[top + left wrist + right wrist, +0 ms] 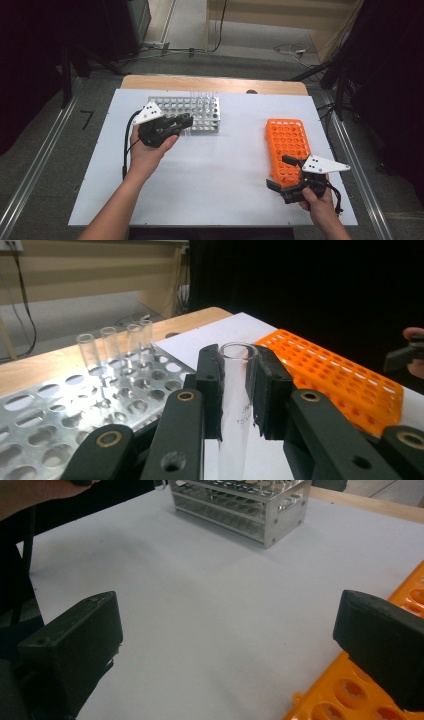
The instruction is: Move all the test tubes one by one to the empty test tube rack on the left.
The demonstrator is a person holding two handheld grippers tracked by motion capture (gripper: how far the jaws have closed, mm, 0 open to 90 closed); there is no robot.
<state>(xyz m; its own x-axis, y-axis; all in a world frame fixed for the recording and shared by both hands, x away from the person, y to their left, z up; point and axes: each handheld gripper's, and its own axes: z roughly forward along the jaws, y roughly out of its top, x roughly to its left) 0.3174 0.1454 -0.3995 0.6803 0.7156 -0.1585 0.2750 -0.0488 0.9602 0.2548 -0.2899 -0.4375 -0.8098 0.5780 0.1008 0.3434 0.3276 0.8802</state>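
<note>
Carrying a clear glass test tube: high view, left hand-held gripper (186,121) sits at 9 o'clock of the tabletop (220,165), beside the metal tube rack (192,113); tube barely visible. Right hand-held gripper (280,176) spread at the orange tube rack's (286,145) near end.

Left gripper view: jaws pinching the test tube (235,405) upright; bottom cut off. Next, I judge, lower it into an orange hole.

Right gripper view: jaws wide apart, nothing held.

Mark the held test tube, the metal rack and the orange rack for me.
test tube (235,390), left gripper view, clear wall between the pads.
metal rack (210,124), high view, front wall.
orange rack (287,142), high view, perforated top.
</note>
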